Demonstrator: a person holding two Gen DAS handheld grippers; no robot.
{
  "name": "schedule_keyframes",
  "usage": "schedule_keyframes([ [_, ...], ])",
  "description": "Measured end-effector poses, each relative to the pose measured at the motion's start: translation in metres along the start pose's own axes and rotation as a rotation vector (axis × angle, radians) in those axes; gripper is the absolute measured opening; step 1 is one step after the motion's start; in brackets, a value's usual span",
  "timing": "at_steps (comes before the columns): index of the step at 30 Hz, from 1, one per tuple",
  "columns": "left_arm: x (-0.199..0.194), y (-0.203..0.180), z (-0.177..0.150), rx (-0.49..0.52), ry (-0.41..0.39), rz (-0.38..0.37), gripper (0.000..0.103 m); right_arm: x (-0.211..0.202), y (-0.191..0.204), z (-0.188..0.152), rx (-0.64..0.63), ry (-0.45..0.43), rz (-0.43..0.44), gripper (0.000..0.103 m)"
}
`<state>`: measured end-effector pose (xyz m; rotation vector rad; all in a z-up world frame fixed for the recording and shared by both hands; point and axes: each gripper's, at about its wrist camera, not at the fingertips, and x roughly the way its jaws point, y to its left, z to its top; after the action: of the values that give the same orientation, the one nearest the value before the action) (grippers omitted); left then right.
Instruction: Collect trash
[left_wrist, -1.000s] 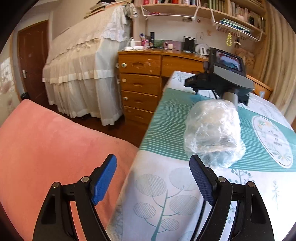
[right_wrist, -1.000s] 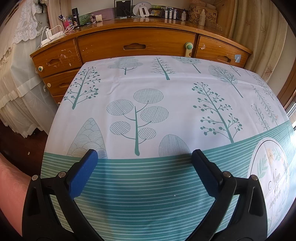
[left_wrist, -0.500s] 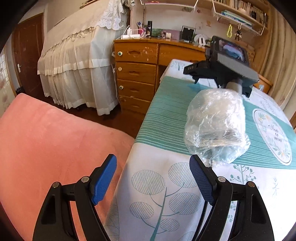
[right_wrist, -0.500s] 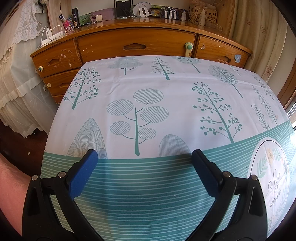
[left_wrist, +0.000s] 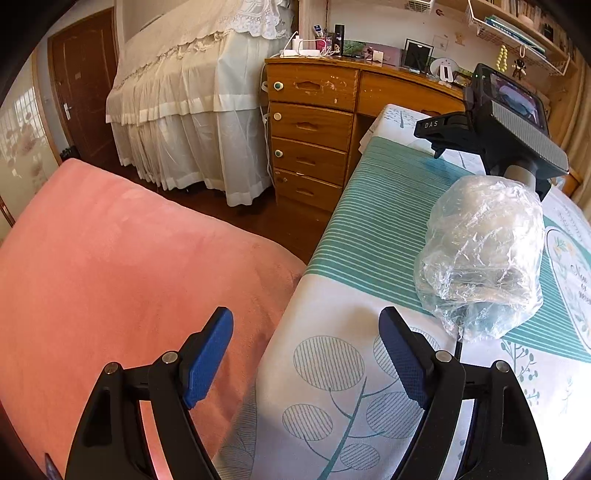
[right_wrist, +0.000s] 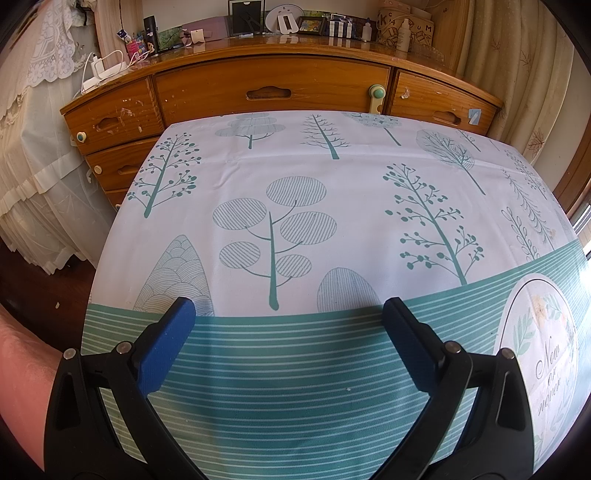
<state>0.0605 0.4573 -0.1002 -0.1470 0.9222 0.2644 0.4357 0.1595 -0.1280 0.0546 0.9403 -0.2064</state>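
My left gripper (left_wrist: 304, 332) is open with nothing between its blue pads. It hangs over the left edge of the tablecloth-covered table (left_wrist: 369, 229), half above a pink cushion (left_wrist: 110, 266). To its right is a lump wrapped in crumpled clear plastic (left_wrist: 480, 254), just under the black body of the right-hand device (left_wrist: 517, 129); what is inside the wrap I cannot tell. My right gripper (right_wrist: 288, 314) is open and empty above the teal striped band of the cloth (right_wrist: 295, 387).
A wooden desk with drawers (left_wrist: 314, 125) stands against the far end of the table, its top crowded with small items (right_wrist: 280, 22). A white lace-draped piece of furniture (left_wrist: 192, 110) stands left of it, with dark wood floor (left_wrist: 266, 218) between. Curtains (right_wrist: 517, 66) hang at the right.
The left gripper has swung left: the plastic-wrapped lump slid toward the right of its view, and the cushion, floor and drawers fill more of it. The right view is unchanged.
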Motion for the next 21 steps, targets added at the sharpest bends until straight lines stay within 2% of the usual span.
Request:
schedule_keyframes([
  [2, 0.003, -0.002, 0.004, 0.001, 0.000, 0.001, 0.082, 0.002, -0.002, 0.003, 0.000, 0.000, 0.000, 0.100],
  [8, 0.004, 0.005, 0.007, -0.042, 0.029, -0.057, 0.082, 0.003, -0.003, 0.003, 0.000, 0.000, 0.000, 0.100],
  [16, 0.012, -0.006, 0.015, 0.012, 0.049, -0.124, 0.082, 0.002, -0.003, 0.002, 0.001, 0.001, 0.000, 0.100],
  [21, 0.018, -0.013, 0.026, 0.017, 0.092, -0.125, 0.082, -0.002, 0.001, -0.003, 0.001, 0.001, 0.001, 0.100],
])
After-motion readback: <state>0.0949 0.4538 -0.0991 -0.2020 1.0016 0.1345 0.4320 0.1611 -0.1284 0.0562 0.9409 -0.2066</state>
